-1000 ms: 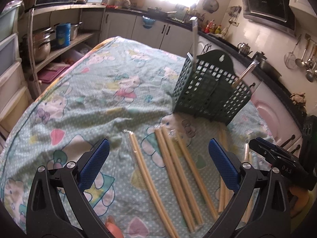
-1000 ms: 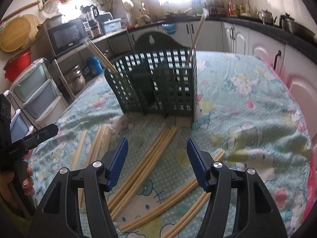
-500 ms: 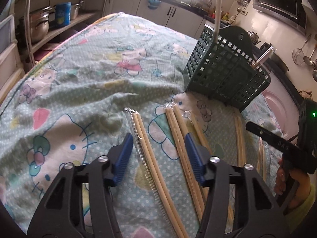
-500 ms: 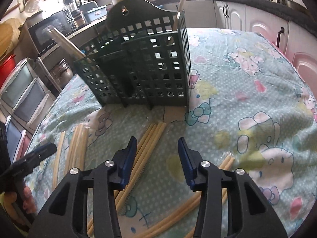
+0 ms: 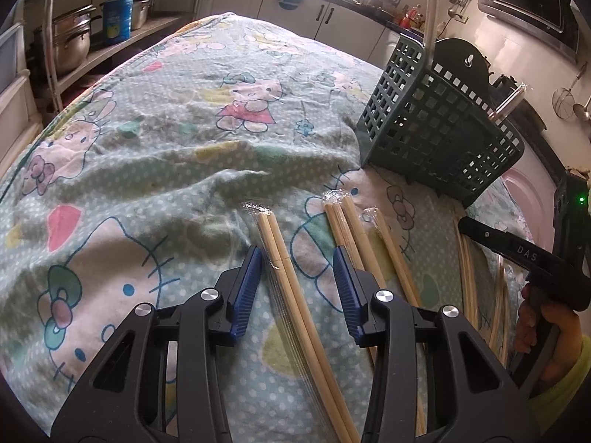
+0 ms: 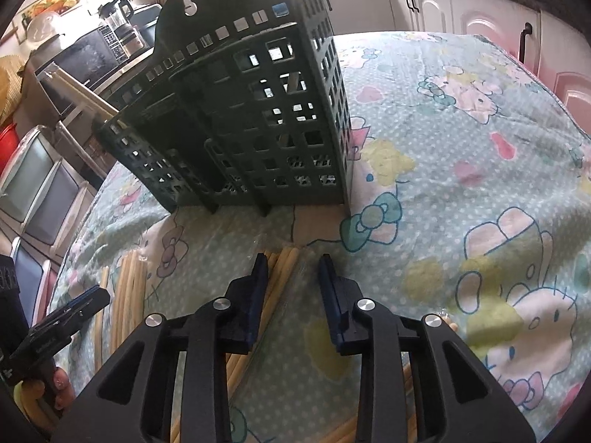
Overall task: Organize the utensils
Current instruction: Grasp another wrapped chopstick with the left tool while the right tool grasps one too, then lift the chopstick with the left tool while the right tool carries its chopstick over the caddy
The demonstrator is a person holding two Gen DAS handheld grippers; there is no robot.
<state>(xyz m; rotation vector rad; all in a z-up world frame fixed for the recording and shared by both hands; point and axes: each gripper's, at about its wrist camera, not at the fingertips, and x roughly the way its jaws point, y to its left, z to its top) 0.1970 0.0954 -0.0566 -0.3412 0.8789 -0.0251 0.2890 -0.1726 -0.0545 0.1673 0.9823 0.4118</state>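
Several plastic-wrapped pairs of wooden chopsticks lie on the cartoon-print tablecloth. My left gripper (image 5: 297,254) is open, low over the cloth, its jaws on either side of one wrapped pair (image 5: 284,265). More pairs (image 5: 354,236) lie just to its right. My right gripper (image 6: 291,262) is open, narrower, straddling another wrapped pair (image 6: 282,269) in front of the green slotted utensil basket (image 6: 258,118). The basket (image 5: 439,133) stands upright with chopsticks sticking up out of it at two corners. Neither gripper grips anything.
The tablecloth (image 5: 166,129) is rumpled with folds. The other hand-held gripper (image 5: 524,254) shows at the right of the left wrist view. Shelves with pots (image 5: 70,37) stand to the left, kitchen cabinets (image 6: 424,0) behind. Plastic drawers (image 6: 33,184) stand off the table's left side.
Both grippers have moved forward and down toward the chopsticks and their jaws have narrowed. The left now straddles the leftmost pair, the right the pair in front of the basket.
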